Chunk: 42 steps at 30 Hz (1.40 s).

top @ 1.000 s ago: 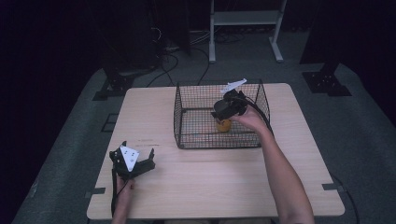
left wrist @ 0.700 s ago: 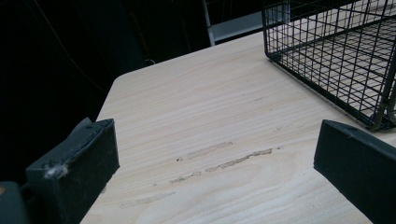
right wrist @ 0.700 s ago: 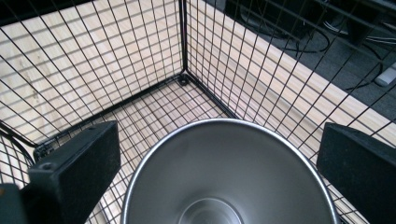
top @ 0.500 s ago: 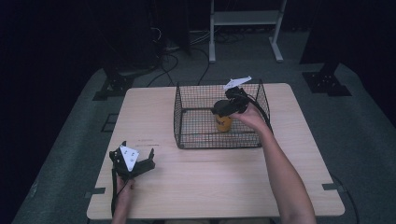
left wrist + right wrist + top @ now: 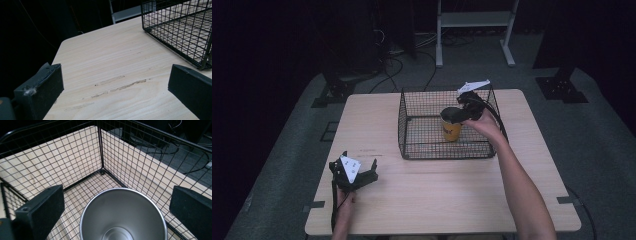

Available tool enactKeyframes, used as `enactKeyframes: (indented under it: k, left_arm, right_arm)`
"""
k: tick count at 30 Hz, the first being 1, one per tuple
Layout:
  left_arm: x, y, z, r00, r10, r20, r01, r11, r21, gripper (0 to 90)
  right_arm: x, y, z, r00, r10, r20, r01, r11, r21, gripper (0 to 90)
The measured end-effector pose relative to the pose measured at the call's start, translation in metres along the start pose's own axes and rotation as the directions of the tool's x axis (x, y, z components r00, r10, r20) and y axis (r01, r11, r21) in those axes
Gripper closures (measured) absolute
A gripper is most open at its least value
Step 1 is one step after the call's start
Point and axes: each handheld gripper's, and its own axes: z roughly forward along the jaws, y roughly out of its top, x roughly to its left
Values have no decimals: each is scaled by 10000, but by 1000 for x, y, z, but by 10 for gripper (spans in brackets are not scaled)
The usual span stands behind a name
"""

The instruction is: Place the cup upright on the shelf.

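Your right claw (image 5: 460, 111) hangs inside the black wire basket (image 5: 412, 131), jaws spread wide on either side of the yellow cup (image 5: 452, 128) without touching it. The cup stands upright on the basket floor toward the right, mouth up, its steel inside (image 5: 122, 215) empty, with mesh walls on every side. Your left claw (image 5: 357, 175) rests wide open and empty at the near left of the bench (image 5: 437, 195), well apart from the basket.

Both forearms are bare, no sleeves. Each black hand-held gripper (image 5: 362, 176) carries a pale three-cornered plate; the left plate (image 5: 350, 167) has dark dots. Jaws are blocky, black-padded.
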Motion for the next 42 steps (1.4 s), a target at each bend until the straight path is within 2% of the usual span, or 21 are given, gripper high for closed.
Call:
enactKeyframes:
  k: [7, 13, 15, 22, 35, 42]
  left_arm:
    - [0, 0, 0, 10000, 15, 37, -15, 10000, -36, 0]
    - [0, 0, 0, 10000, 5, 51, -5, 10000, -55, 0]
    - [0, 0, 0, 10000, 9, 44, -9, 10000, -55, 0]
    - [0, 0, 0, 10000, 15, 49, -14, 10000, -53, 0]
    - [0, 0, 0, 10000, 15, 37, -14, 10000, -45, 0]
    - [0, 0, 0, 10000, 19, 42, -19, 10000, -45, 0]
  right_arm:
    - [2, -7, -13, 9997, 232, 40, -232, 9997, -20, 0]
    - [4, -6, -25, 9989, 433, -169, -433, 9991, 22, 0]
    - [5, -5, -27, 9990, 407, -157, -408, 9991, -72, 0]
    - [7, -6, -31, 9989, 405, -216, -402, 9991, 128, 0]
    - [18, -15, -49, 9993, 159, -335, -158, 9999, 20, 0]
    - [19, -25, -57, 9987, 210, -471, -209, 9998, 45, 0]
